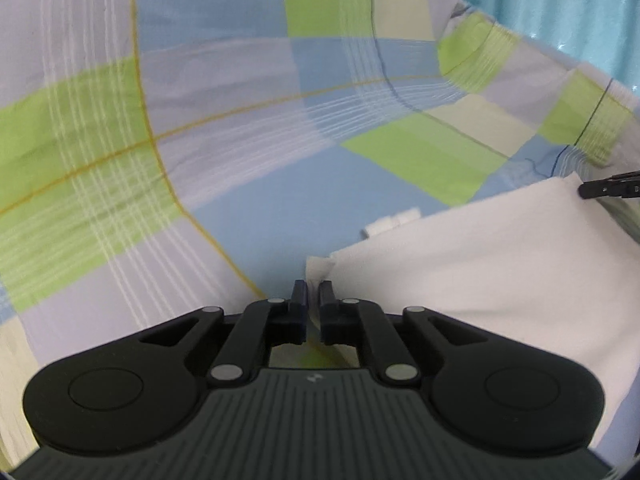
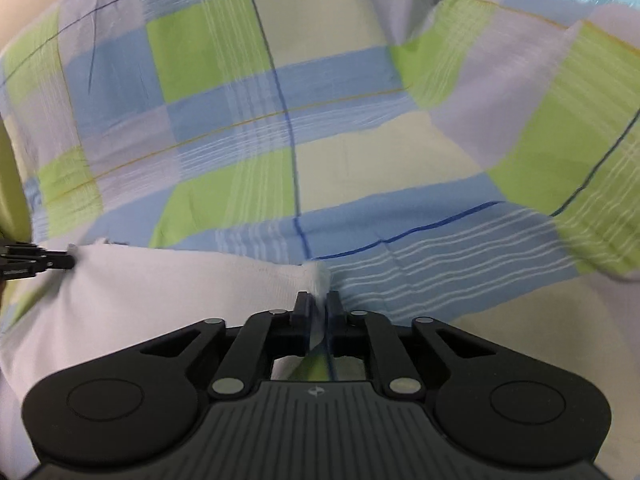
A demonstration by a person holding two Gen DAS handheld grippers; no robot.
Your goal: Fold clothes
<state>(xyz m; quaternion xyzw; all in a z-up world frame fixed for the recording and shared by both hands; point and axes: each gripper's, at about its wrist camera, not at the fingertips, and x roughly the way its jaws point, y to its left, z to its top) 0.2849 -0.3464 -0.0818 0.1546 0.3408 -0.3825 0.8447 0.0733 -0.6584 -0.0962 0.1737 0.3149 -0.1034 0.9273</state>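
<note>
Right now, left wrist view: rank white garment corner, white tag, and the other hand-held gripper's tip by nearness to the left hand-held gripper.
1. White garment corner, at the left hand-held gripper.
2. White tag, ahead, right.
3. Right hand-held gripper tip, far right edge.

text: no readable words or numbers | my left gripper (image 1: 313,292): small pale logo mark on the ribbed housing, a symbol, not letters | my right gripper (image 2: 318,306): same small mark on its housing, unreadable as text | white garment (image 1: 480,280): small white tag at its edge, print too blurred
</note>
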